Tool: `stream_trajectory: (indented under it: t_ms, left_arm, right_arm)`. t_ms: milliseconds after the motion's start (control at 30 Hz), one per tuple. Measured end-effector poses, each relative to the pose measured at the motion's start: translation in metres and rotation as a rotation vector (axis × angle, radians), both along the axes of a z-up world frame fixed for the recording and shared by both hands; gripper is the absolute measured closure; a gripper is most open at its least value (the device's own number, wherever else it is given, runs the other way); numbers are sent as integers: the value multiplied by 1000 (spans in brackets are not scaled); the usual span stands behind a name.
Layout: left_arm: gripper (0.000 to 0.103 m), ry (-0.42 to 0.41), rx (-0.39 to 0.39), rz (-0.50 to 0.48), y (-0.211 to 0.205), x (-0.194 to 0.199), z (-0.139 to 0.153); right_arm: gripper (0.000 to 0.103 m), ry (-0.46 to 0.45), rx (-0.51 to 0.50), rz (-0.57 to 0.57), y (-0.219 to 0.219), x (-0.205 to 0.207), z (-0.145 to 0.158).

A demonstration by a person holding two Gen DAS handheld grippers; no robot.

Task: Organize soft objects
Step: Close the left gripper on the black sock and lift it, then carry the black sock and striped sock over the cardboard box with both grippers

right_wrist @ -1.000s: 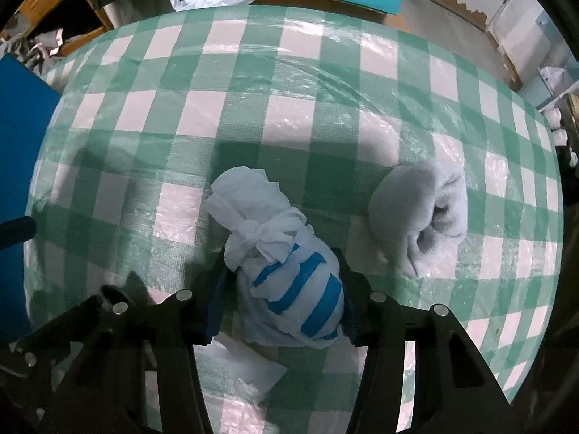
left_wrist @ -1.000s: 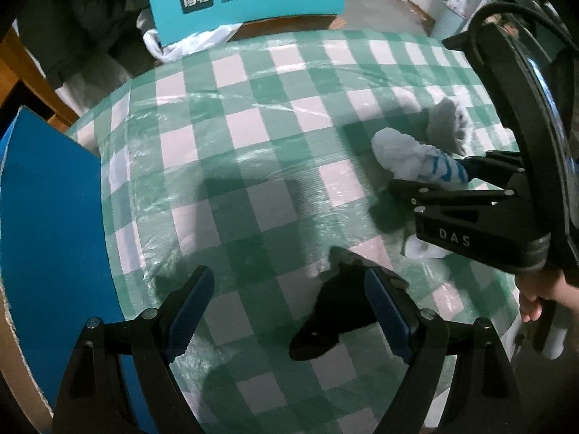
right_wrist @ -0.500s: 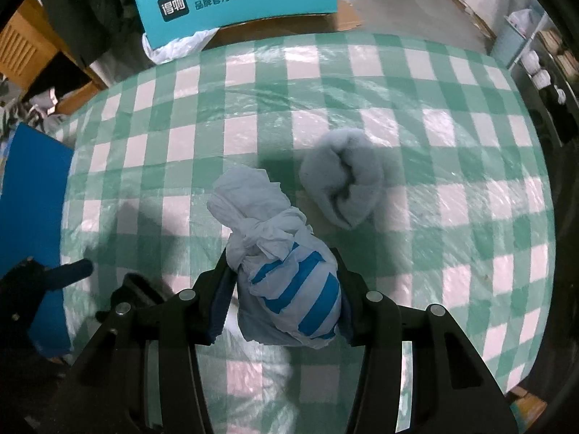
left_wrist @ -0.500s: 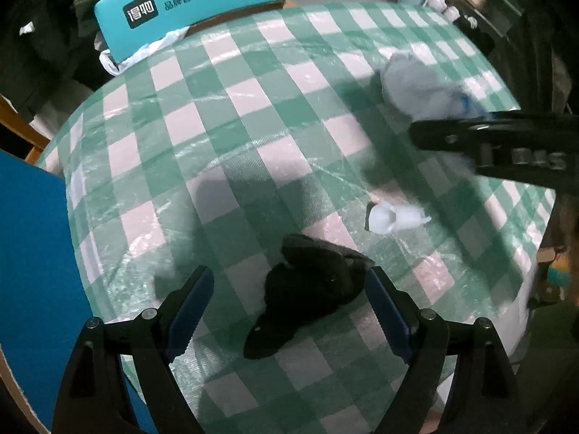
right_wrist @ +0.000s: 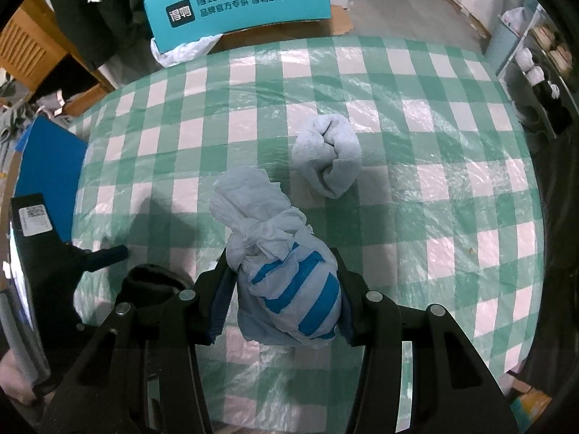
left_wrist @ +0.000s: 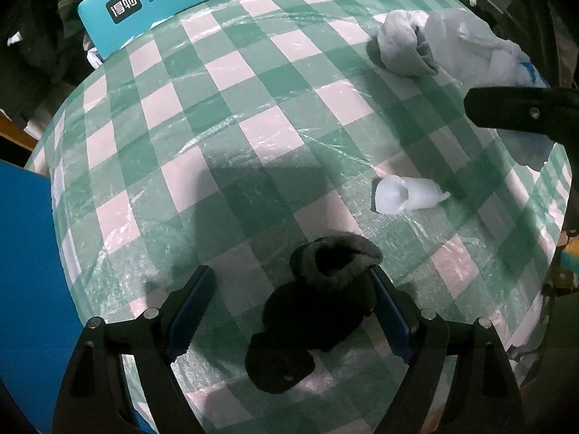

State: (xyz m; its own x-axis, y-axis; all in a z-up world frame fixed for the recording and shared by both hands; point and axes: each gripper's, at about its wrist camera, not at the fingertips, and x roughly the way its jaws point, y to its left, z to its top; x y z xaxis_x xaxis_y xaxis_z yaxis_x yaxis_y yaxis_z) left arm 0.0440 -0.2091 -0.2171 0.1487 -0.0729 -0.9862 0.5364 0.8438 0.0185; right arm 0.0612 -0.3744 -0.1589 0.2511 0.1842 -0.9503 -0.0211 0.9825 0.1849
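Note:
My right gripper (right_wrist: pixel 280 271) is shut on a white bundle with blue stripes (right_wrist: pixel 289 282) and holds it above the green checked table (right_wrist: pixel 434 181). The bundle also shows at the right of the left wrist view (left_wrist: pixel 477 50). A rolled grey sock (right_wrist: pixel 327 159) lies on the table beyond it; it also shows in the left wrist view (left_wrist: pixel 403 49). My left gripper (left_wrist: pixel 289 289) is open, and a black sock bundle (left_wrist: pixel 315 303) lies on the table between its fingers. A small white crumpled piece (left_wrist: pixel 405 195) lies on the cloth further right.
A teal sign with Chinese writing (right_wrist: pixel 239 7) stands at the table's far edge, a white plastic bag (right_wrist: pixel 184 50) under it. A blue board (left_wrist: pixel 25 289) stands at the left edge. Shelves (right_wrist: pixel 535 65) and clutter stand to the right, off the table.
My right gripper has lifted the striped bundle off the table and away from the grey sock. My left gripper has moved so the black sock lies between its fingers.

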Motion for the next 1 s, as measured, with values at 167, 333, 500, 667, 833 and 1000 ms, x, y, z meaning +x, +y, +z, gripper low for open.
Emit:
stream_trajectory:
  t_ms: [167, 333, 500, 667, 833, 1000]
  left_arm:
    - [52, -8, -13, -4, -1, -1, 5]
    - [55, -32, 12, -4, 5, 3, 7]
    - [56, -50, 5, 18, 15, 3, 18]
    - [56, -92, -18, 40, 21, 0, 41]
    - [56, -133, -41, 66, 30, -5, 66]
    - [56, -170, -53, 92, 42, -6, 88]
  right_arm:
    - [55, -8, 4, 6, 3, -2, 6]
    - [55, -29, 8, 19, 9, -5, 17]
    - [55, -49, 5, 30, 16, -7, 29]
    - [55, -71, -3, 44, 23, -10, 41]
    - [55, -89, -13, 59, 28, -15, 52]
    - [55, -113, -22, 75, 35, -20, 64]
